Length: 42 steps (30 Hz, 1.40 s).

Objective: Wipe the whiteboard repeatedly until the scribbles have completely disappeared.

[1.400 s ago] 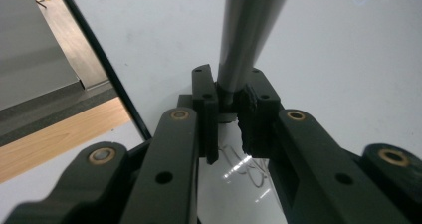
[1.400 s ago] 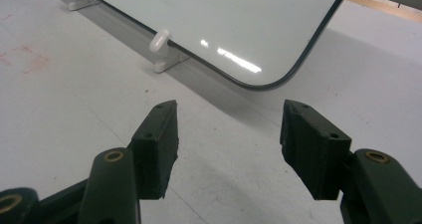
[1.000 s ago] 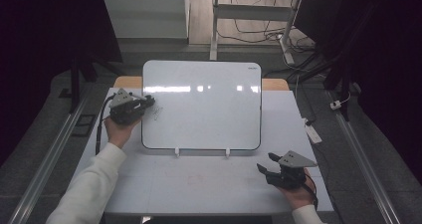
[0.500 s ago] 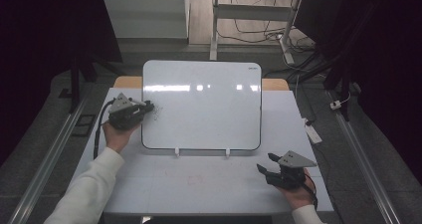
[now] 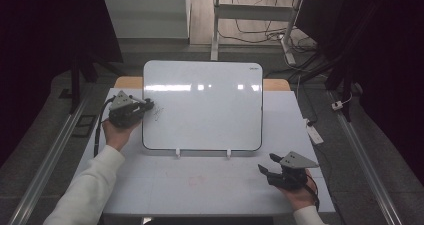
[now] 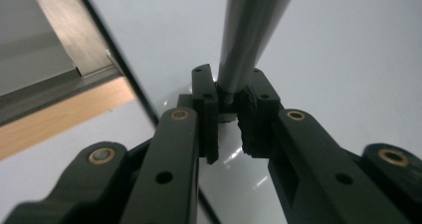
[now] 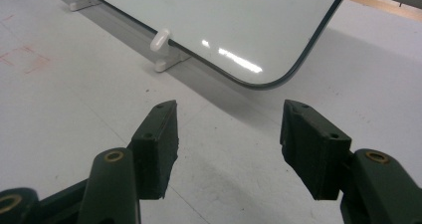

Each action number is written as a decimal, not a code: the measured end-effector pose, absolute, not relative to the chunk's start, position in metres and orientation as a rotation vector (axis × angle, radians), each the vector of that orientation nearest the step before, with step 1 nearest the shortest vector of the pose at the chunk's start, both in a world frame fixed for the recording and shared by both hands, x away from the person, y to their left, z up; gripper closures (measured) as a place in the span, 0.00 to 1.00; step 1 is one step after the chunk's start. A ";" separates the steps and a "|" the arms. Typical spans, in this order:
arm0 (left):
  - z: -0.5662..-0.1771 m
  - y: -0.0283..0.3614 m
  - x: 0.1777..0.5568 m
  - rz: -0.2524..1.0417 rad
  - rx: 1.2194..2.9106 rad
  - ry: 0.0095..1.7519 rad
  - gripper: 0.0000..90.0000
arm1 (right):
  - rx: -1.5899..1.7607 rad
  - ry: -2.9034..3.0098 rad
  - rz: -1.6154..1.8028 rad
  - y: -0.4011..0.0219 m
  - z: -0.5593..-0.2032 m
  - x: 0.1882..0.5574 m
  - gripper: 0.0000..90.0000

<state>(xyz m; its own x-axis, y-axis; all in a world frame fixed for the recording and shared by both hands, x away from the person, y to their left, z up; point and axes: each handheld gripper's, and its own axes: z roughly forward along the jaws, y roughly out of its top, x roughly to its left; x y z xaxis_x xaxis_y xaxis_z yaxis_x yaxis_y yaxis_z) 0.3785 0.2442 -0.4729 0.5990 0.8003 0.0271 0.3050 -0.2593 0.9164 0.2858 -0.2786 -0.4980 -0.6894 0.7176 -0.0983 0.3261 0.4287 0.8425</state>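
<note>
White surface (image 5: pixel 200 185) holds a whiteboard (image 5: pixel 205 110) with just a small scribble (image 5: pixel 158 114); left tool (image 5: pixel 142 106) squeezes a pen (image 6: pixel 249 30) mid-drawing, right tool (image 5: pixel 267 166) waits open, holding nothing.

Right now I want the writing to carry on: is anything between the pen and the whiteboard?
Nothing visible. The left hand-held gripper is shut on the pen, which reaches out over the bare whiteboard beside a small scribble.

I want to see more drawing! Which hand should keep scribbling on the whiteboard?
Left, probably: its hand-held gripper clamps the marker at the whiteboard. The right hand-held gripper is open, empty, off the board.
</note>
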 end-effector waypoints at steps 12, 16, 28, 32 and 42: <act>-0.472 0.240 0.377 0.639 1.846 0.884 0.86 | 0.874 2.241 1.179 -0.276 -0.497 0.286 0.44; -0.468 0.239 0.382 0.627 1.836 0.898 0.86 | 0.871 2.244 1.176 -0.276 -0.497 0.285 0.44; -0.482 0.229 0.367 0.611 1.886 0.844 0.86 | 0.865 2.245 1.181 -0.274 -0.496 0.286 0.44; -0.462 0.233 0.391 0.639 1.843 0.880 0.86 | 0.867 2.248 1.176 -0.274 -0.497 0.286 0.44; -0.473 0.222 0.378 0.601 1.885 0.843 0.86 | 0.865 2.246 1.183 -0.276 -0.497 0.285 0.44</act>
<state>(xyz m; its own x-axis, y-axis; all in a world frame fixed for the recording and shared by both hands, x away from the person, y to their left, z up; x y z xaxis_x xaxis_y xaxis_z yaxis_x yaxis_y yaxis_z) 0.3784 0.2224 -0.4730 0.6410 0.7658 0.0515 0.2984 -0.3104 0.9026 0.2846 -0.2757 -0.4968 -0.6990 0.7078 -0.1020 0.3162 0.4338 0.8437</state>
